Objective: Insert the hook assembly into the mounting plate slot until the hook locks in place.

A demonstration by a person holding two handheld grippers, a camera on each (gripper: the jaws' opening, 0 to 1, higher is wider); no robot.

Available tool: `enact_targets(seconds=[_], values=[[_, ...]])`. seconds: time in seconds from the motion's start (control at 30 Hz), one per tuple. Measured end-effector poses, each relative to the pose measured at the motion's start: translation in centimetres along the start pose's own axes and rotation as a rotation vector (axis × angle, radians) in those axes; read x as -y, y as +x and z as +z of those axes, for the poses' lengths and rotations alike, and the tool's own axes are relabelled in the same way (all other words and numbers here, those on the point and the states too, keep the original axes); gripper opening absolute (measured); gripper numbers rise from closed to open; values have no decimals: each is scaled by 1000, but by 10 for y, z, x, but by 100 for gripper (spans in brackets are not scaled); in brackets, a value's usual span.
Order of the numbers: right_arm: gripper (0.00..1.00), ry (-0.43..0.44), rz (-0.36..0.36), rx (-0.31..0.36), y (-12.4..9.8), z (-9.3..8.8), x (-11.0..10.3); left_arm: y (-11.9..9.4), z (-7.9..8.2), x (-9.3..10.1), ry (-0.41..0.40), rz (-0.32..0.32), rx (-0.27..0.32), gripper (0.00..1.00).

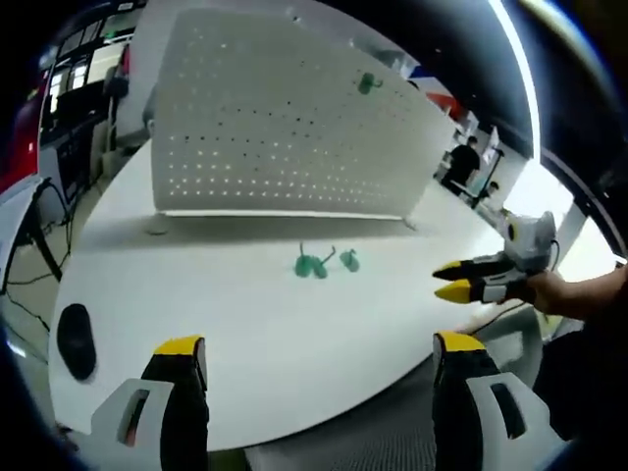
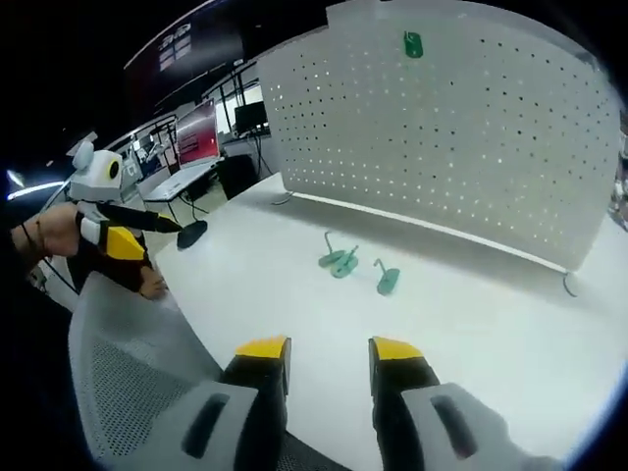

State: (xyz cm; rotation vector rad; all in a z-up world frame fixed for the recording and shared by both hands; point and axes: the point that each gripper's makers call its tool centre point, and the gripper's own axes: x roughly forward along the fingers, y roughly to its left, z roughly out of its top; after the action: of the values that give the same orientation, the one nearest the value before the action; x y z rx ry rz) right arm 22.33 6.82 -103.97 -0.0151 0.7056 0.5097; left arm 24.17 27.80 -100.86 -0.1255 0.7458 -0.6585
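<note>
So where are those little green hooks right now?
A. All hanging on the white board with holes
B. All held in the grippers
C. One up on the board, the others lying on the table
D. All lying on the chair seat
C: one green hook hangs high on the pegboard, while three others lie loose on the white table in front of it, and no gripper holds any.

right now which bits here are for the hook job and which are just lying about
For the job: green hooks on the table, pegboard, green hook already on the pegboard.
Lying about: black mouse, mesh chair, monitor.
</note>
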Motion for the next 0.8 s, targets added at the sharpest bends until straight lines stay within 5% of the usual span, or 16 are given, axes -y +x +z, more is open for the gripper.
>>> enact_targets(seconds=[0.37,0.8], values=[[29,51,67,-71,8,-18,-11,7,-16,-5,3,12,-56,97],[26,58,125,-92,64,6,-11,15,-19,-8,-16,6,-83,96]])
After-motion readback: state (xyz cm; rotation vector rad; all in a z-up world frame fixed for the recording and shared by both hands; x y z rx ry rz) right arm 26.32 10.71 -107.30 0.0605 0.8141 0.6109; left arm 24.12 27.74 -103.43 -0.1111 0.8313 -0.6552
